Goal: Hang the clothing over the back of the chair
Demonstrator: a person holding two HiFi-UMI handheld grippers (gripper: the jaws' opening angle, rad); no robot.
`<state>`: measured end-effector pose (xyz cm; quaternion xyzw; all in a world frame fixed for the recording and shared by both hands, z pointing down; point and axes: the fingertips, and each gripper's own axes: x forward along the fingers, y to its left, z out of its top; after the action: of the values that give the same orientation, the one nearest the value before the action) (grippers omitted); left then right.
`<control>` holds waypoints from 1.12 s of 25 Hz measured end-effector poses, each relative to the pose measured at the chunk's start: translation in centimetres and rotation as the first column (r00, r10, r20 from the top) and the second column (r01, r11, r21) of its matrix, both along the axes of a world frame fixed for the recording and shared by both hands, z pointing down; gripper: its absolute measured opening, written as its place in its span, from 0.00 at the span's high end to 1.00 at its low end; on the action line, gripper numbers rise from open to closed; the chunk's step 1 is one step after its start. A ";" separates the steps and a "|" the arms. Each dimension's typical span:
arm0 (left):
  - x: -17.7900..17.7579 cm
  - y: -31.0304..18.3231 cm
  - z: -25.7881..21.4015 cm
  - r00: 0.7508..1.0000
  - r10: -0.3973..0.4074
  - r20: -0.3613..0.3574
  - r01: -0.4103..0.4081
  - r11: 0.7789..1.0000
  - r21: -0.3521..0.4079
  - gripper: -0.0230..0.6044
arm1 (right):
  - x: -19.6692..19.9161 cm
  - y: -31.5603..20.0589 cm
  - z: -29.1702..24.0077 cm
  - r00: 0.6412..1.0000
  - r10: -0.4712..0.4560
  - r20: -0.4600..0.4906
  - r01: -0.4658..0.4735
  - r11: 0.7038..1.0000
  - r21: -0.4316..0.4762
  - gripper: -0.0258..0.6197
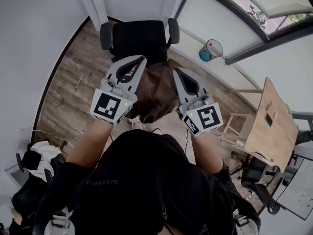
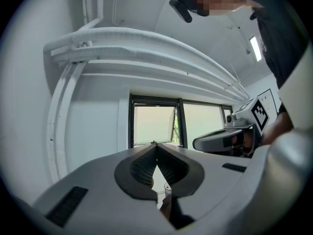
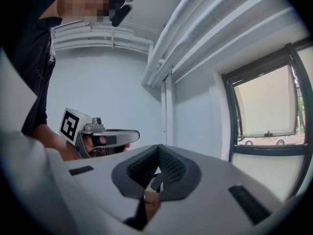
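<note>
In the head view, the left gripper (image 1: 142, 59) and the right gripper (image 1: 175, 71) are held side by side in the middle of the frame, both pointing toward the top edge. Between them hangs a brown garment (image 1: 157, 96), spread from one tool to the other and falling down toward the person's black shirt (image 1: 146, 180). Each tool has its jaws pressed together on an upper edge of this garment. In the left gripper view the two dark pads (image 2: 146, 166) meet in one line, with a bit of brown cloth showing just under them. In the right gripper view the pads (image 3: 171, 169) are also together, and a thin fold of cloth comes out between them at the bottom. The black office chair (image 1: 139, 38) stands at the upper centre of the head view, just beyond the tips of the tools, with its two armrests to the left and right. The garment is in front of the chair; I cannot tell if it touches it. The floor (image 1: 73, 82) is of wooden boards. A wooden table (image 1: 271, 126) is at the right edge, and a round blue container (image 1: 207, 54) stands near the wall at the upper right. Both gripper views look at a window (image 2: 154, 126) in the white wall.
</note>
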<state>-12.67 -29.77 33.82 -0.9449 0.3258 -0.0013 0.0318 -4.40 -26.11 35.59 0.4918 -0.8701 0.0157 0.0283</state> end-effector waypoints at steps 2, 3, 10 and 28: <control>-0.1 1.9 -0.1 1.000 -0.022 -0.013 0.021 1.000 -0.021 0.93 | 0.1 1.6 -0.2 1.000 -0.013 0.000 0.013 1.000 0.002 0.95; -0.2 2.9 -0.1 0.999 -0.029 -0.018 0.029 0.999 -0.026 0.93 | 0.1 2.5 -0.3 1.000 -0.020 -0.001 0.020 1.000 0.004 0.95; 0.4 10.4 0.1 0.998 -0.061 -0.014 0.061 0.998 0.003 0.93 | 0.5 8.6 -0.4 0.997 -0.072 0.022 0.071 0.997 0.017 0.95; -2.2 17.4 -0.5 1.000 -0.030 -0.003 0.030 1.000 0.005 0.93 | -2.7 14.9 -1.8 0.996 -0.062 0.067 0.060 0.998 0.033 0.95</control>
<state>-14.82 -12.38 33.31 -0.9398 0.3402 0.0004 0.0336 -7.12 -11.21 33.76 0.4646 -0.8853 0.0181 -0.0084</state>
